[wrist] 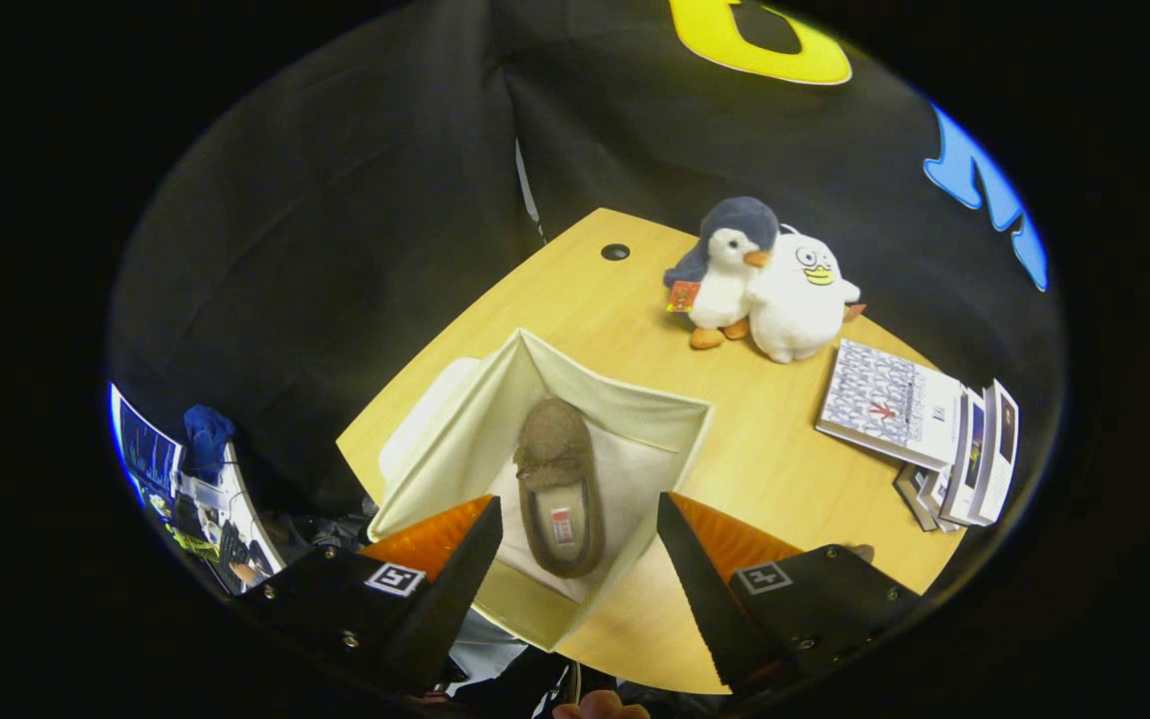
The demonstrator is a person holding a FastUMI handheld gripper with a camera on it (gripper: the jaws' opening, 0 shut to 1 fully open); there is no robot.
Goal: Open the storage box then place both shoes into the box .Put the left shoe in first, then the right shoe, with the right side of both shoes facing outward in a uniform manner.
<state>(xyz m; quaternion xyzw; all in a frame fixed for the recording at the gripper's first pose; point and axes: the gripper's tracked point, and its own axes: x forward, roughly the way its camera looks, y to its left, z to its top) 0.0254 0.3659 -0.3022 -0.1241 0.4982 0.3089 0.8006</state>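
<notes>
An open cream fabric storage box [625,409] stands on the wooden table [765,459]. One brown slipper [557,484] lies flat on the box's floor, toe pointing away from me. My gripper [580,519] hangs above the box, open, with the slipper seen in the gap between its fingers and nothing held. The box's near walls are partly hidden behind the fingers.
Two plush toys, a grey penguin [727,270] and a white bird [801,298], stand at the table's far side. Books and booklets [919,429] lie to the right of the box. A cable hole [615,252] sits near the far edge. Cluttered shelves [186,479] lie off to the left.
</notes>
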